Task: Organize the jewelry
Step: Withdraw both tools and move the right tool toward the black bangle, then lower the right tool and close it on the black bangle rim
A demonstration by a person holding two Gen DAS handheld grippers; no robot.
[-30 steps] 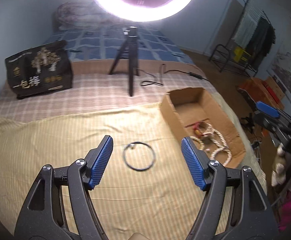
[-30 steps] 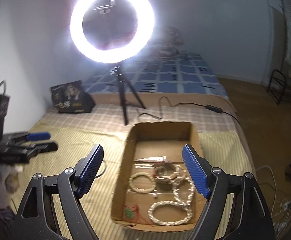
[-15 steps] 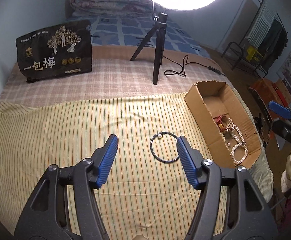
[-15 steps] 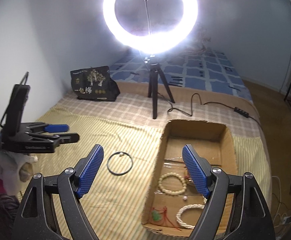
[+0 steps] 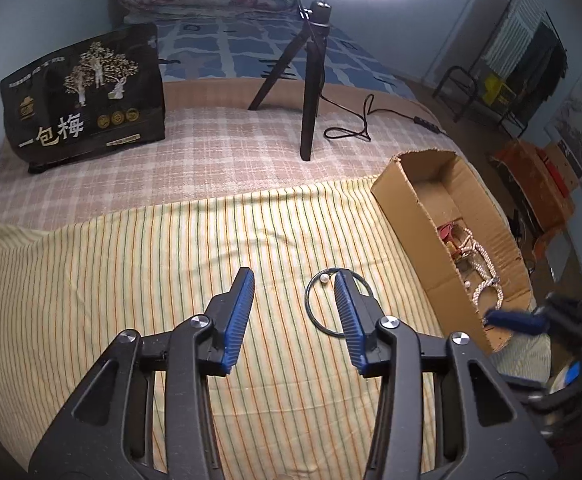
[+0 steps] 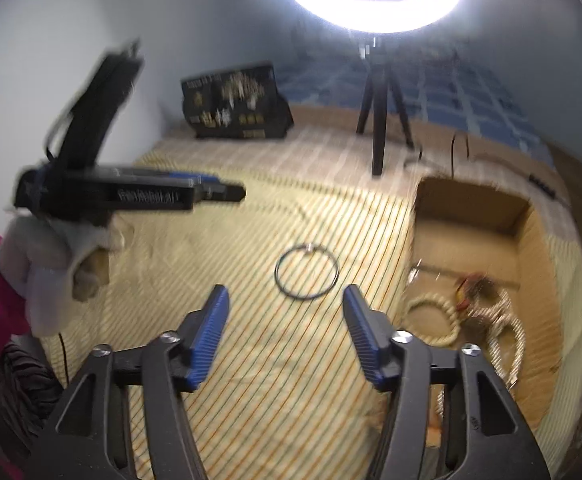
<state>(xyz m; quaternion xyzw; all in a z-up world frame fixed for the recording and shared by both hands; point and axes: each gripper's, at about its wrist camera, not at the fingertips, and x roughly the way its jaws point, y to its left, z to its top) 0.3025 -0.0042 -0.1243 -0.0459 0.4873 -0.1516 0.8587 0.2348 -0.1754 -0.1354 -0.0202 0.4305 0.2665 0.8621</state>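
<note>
In the left wrist view, our left tool (image 5: 294, 278) hovers low over the yellow striped bedsheet (image 5: 131, 264), its blue-padded fingers (image 5: 239, 312) spread moderately apart with nothing between them. The thin dark ring bracelet with a single pale bead (image 5: 318, 322) lies flat on the sheet, partly hidden behind the right-hand finger, so the tool sits a little left of it. Just beside the bracelet to the right stands the open brown cardboard box (image 5: 407, 208) holding pale beaded strands. The black pouch with gold tree artwork (image 5: 85, 94) at the back reads "一包梅"; its smaller print is too fine to read. In the right wrist view, which is motion-blurred, our right tool (image 6: 285, 298) is also spread wide and holds nothing, pointing toward the same bracelet, which lies ahead between the lines of its fingers. White lettering on the left tool's body is smeared beyond reading. We judge the step in hand to be picking up this last loose bracelet; the next move calls for centring one tool over the thin band, closing on it, and carrying it into the box.
</note>
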